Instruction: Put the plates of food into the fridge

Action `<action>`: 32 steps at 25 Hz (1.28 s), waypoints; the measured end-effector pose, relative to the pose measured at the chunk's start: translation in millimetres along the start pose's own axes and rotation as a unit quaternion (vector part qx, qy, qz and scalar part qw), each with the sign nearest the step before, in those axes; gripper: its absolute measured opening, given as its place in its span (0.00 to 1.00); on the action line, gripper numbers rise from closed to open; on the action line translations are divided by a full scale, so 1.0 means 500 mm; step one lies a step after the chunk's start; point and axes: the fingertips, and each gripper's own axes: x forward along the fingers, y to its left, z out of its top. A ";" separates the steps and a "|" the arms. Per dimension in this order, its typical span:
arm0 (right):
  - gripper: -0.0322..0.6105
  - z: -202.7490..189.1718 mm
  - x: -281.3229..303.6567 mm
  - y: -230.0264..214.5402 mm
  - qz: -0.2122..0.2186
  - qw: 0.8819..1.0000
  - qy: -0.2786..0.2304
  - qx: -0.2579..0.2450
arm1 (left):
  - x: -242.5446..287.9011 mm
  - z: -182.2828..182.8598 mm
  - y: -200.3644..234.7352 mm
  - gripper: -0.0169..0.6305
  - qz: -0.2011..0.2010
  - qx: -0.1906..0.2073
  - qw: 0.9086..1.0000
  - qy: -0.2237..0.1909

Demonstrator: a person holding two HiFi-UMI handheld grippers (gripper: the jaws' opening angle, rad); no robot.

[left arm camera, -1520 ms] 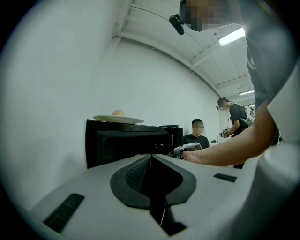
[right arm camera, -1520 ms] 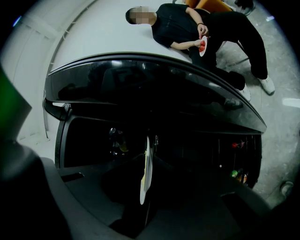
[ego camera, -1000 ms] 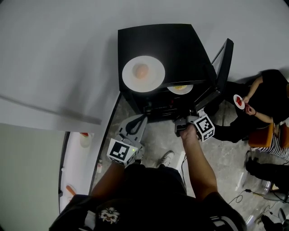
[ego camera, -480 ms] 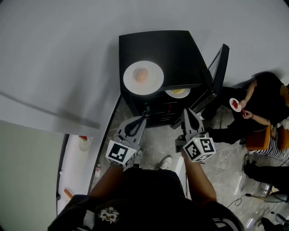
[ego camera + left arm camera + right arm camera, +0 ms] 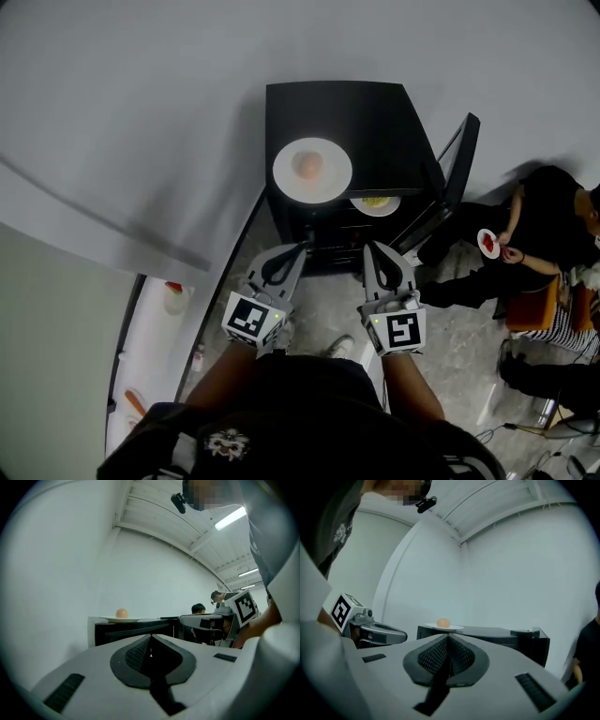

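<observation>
A small black fridge (image 5: 342, 117) stands against the wall with its door (image 5: 459, 169) swung open to the right. On its top sits a white plate (image 5: 328, 183) with a round orange piece of food (image 5: 307, 166). A second white plate with yellow food (image 5: 375, 203) rests on a shelf inside. My left gripper (image 5: 302, 248) and right gripper (image 5: 367, 246) hover side by side just in front of the fridge, both shut and empty. In the left gripper view the top plate (image 5: 123, 618) lies beyond the closed jaws. The right gripper view shows that plate (image 5: 444, 627) too.
A person sits on the floor at the right holding a small plate with red food (image 5: 491, 242). A white counter (image 5: 155, 347) with small items runs along the lower left. Cables lie on the tiled floor (image 5: 487, 412) at the lower right.
My right gripper has drawn back from the fridge opening toward me and a little to the left, and its jaws have shut. The left gripper has held its place.
</observation>
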 end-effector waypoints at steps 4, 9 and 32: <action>0.09 0.029 0.008 0.025 0.013 0.999 -0.039 -0.010 | -0.004 0.007 -0.007 0.06 0.001 0.008 1.000 -0.006; 0.09 0.030 0.003 0.031 0.019 0.999 -0.040 -0.001 | -0.005 0.023 -0.014 0.06 0.009 0.008 1.000 -0.014; 0.09 0.022 -0.057 0.002 0.062 0.997 -0.050 -0.002 | 0.022 0.038 -0.015 0.06 0.118 -0.092 0.988 -0.029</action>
